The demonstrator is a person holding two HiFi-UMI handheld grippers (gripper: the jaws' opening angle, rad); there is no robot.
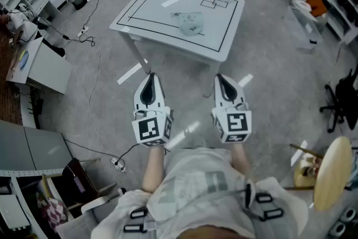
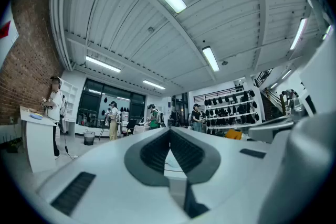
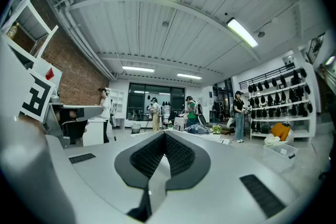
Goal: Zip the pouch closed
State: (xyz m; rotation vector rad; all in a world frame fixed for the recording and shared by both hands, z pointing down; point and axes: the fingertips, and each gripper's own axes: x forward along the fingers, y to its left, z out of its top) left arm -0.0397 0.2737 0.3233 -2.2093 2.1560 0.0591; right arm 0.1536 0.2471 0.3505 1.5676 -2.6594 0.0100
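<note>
The pouch (image 1: 190, 24) is a pale, rounded thing lying near the middle of a white table (image 1: 224, 48) marked with black lines, in the head view. My left gripper (image 1: 149, 79) and right gripper (image 1: 220, 80) are held side by side over the floor, short of the table's near edge, both pointing level toward it. Each is shut with nothing between its jaws. In the left gripper view the left gripper (image 2: 169, 131) has its dark pads together. The right gripper (image 3: 164, 134) looks the same in the right gripper view. The pouch is far from both.
A white cabinet (image 1: 48, 68) stands at the left, with cables and a power strip (image 1: 117, 164) on the floor. A round wooden stool (image 1: 333, 174) and a black chair (image 1: 342, 99) stand at the right. Several people (image 3: 239, 115) stand in the distance.
</note>
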